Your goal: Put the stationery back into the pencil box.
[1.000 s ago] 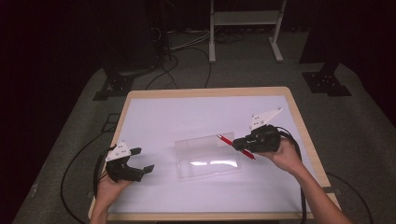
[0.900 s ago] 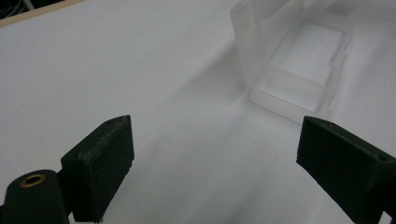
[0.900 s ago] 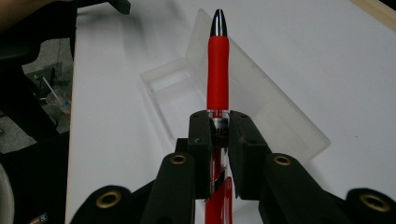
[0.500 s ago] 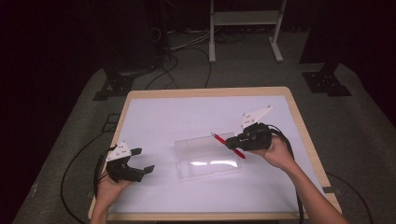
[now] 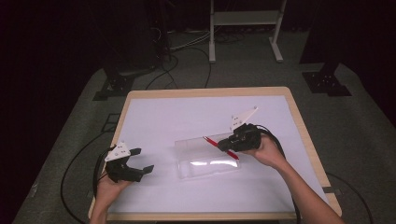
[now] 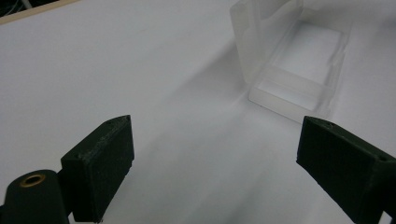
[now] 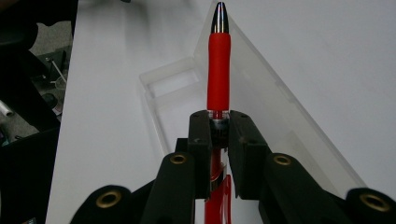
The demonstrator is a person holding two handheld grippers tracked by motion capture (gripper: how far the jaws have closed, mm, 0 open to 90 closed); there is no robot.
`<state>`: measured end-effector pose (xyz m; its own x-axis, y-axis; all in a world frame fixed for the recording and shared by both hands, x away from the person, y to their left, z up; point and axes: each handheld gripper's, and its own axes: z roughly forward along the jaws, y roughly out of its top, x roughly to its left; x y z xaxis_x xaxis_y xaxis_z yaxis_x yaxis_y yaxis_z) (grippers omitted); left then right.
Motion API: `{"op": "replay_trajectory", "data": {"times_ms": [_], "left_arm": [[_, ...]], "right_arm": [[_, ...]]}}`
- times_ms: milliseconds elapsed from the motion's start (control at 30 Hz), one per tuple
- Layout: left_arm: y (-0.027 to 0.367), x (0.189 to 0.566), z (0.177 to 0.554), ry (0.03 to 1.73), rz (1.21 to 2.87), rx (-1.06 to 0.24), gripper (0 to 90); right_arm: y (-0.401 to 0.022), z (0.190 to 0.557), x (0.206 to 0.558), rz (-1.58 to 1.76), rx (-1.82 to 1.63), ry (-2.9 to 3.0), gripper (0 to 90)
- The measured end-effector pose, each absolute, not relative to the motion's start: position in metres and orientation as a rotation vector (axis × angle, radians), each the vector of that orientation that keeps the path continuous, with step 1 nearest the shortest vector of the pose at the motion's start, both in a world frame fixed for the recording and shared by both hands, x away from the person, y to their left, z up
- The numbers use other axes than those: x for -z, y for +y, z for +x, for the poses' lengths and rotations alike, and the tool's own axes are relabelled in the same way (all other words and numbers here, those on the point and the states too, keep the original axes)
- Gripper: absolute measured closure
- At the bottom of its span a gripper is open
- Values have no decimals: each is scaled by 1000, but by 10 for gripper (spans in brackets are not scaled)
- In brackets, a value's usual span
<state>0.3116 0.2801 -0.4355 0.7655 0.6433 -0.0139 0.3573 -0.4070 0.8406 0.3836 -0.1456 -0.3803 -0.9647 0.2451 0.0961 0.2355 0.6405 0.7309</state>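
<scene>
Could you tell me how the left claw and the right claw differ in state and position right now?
The left claw is wide open and holds nothing, while the right claw is shut on the red pen. The left claw sits near the table's front left, apart from the clear case, while the right claw hangs over that open case with the pen pointing across it. Both are black, two-jawed and hand-held.
</scene>
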Motion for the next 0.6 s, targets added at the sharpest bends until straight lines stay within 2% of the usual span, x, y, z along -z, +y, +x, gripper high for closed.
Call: {"op": "replay_trajectory", "data": {"times_ms": [600], "left_arm": [[282, 435, 311, 754, 2030, -392, 105]], "right_arm": [[-134, 390, 396, 387, -1212, 2885, 788]]}}
